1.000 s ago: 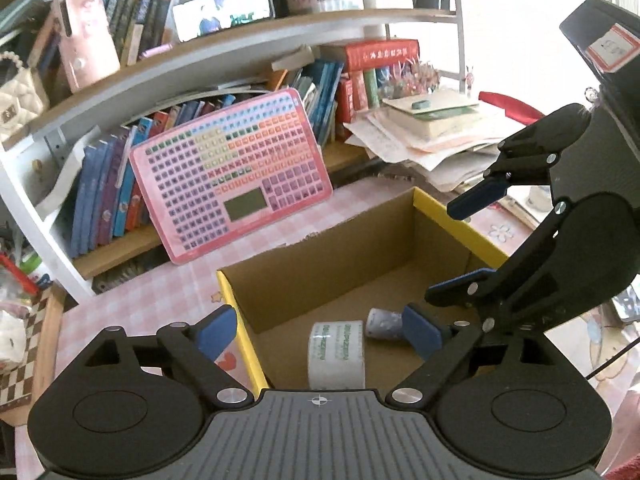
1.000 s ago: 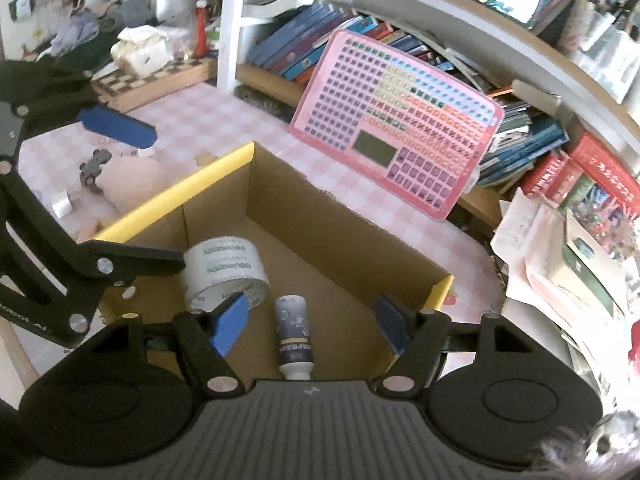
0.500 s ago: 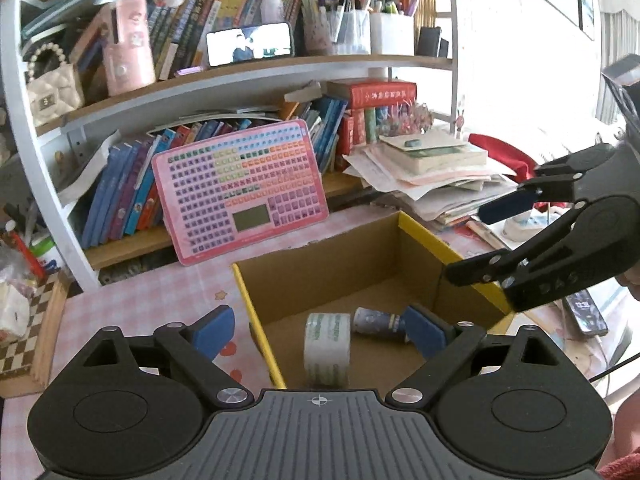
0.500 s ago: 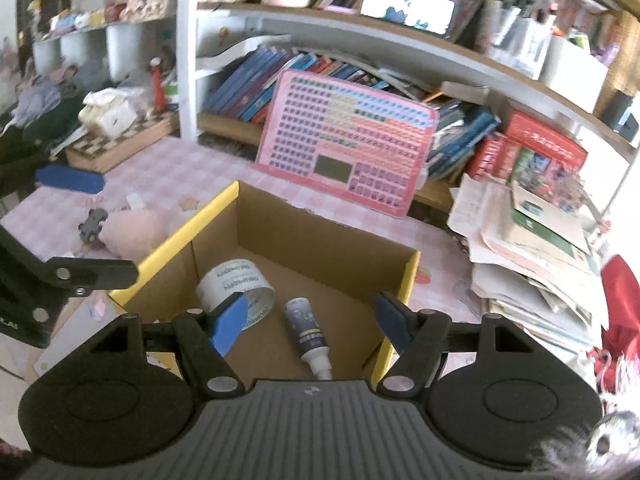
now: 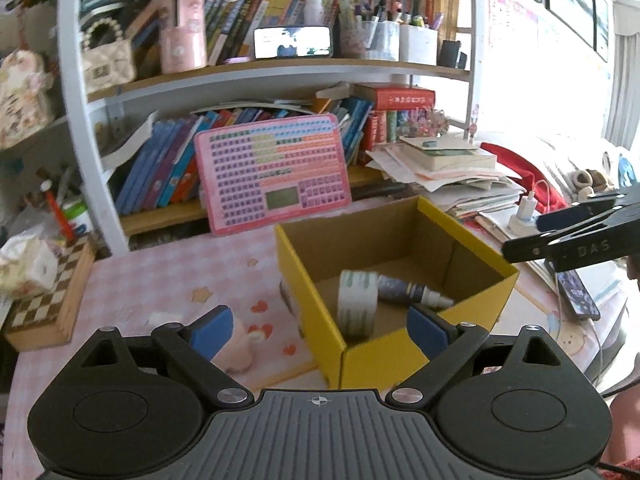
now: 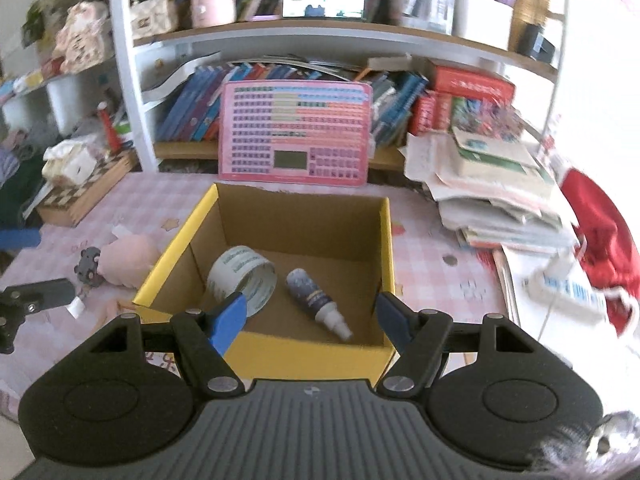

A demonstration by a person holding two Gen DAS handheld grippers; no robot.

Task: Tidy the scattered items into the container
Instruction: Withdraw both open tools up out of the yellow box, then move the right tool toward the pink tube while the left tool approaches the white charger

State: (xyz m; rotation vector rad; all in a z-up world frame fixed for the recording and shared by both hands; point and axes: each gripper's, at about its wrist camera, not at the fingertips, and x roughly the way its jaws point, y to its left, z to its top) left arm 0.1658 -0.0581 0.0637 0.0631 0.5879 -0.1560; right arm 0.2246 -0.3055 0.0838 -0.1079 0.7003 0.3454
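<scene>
**Beside the box, a plush toy waits its turn**

Inside the cardboard box (image 6: 298, 248) lie a tape roll (image 6: 242, 276) and a spray bottle (image 6: 316, 302). Just left of it on the tablecloth (image 6: 432, 240) sit a pink plush toy (image 6: 126, 258) and a small grey toy (image 6: 88, 267). Both the left gripper (image 5: 318, 326) and right gripper (image 6: 308, 318) stand wide and empty. Best approach the plush low, jaws straddling its body, clear of the box wall.

A cluttered home study: packed bookshelves (image 6: 320, 92), a pink checked desk (image 6: 432, 252), a handbag (image 5: 106, 62), stacked papers (image 6: 492, 184).
</scene>
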